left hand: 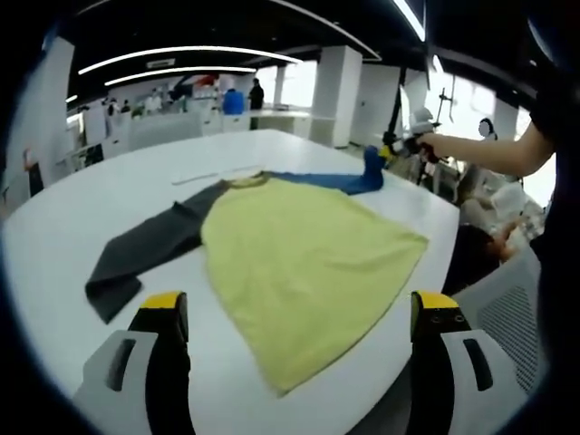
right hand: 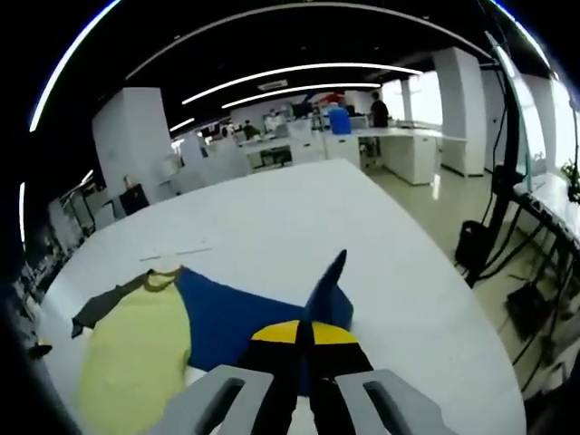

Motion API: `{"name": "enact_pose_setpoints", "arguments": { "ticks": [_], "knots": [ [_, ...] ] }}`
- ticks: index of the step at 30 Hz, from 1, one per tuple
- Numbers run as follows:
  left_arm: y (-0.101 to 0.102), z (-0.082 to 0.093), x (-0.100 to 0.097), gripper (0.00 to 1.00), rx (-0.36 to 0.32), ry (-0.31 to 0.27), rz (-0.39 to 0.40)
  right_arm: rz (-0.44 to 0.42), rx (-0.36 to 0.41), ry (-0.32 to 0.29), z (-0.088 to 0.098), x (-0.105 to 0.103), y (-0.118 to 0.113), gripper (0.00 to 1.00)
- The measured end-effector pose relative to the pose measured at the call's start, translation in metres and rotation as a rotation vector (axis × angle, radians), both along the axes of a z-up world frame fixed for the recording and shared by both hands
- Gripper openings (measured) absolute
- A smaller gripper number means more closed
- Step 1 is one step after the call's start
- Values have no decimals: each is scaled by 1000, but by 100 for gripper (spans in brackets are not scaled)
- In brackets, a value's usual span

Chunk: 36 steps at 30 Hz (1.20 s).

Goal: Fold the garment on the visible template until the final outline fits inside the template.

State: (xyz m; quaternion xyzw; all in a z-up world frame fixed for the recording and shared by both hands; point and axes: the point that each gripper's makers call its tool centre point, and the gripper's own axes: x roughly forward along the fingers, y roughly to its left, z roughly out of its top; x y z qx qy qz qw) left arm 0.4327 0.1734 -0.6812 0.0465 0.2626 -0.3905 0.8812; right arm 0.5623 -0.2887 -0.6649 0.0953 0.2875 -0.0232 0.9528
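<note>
- Garment point(left hand: 308, 254) lay spread flat on the white table point(left hand: 109, 195) in the left gripper view: a yellow body, a dark grey sleeve point(left hand: 149, 249) running out toward the table's left side, and a blue sleeve point(left hand: 340, 181) running off toward the far right edge
- Left gripper point(left hand: 299, 313) hovered low over the near edge of the table, its two yellow-tipped jaws standing wide apart with nothing between them, the shirt's hem framed in the gap
- Out at the far right of that view, a person's bare forearm and hand point(left hand: 444, 147) reached in level over the table corner, holding the right gripper point(left hand: 385, 154) right at the cuff of the blue sleeve, which stood lifted off the surface there
- Right gripper view put it up close: the right gripper's jaws were pinched together on the blue sleeve, and the cuff point(right hand: 331, 281) poked up in a point just beyond the yellow tips
- From this side the blue sleeve fanned back to the collar, with a slice of the yellow body at lower left and just the end of the grey sleeve beyond it
- Thin pale strips point(right hand: 177, 250) lay on the table past the collar, faint in both views; whether they marked a template I could not tell
- Office desks point(right hand: 399, 145) and ceiling light strips filled the background
</note>
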Motion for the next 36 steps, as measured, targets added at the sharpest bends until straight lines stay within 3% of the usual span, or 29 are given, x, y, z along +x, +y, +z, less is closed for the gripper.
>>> {"name": "enact_pose_setpoints", "arguments": {
  "ticks": [36],
  "knots": [
    [1, 2, -5, 99, 5, -11, -8, 209, 46, -3, 2, 40, 99, 0]
  ]
}}
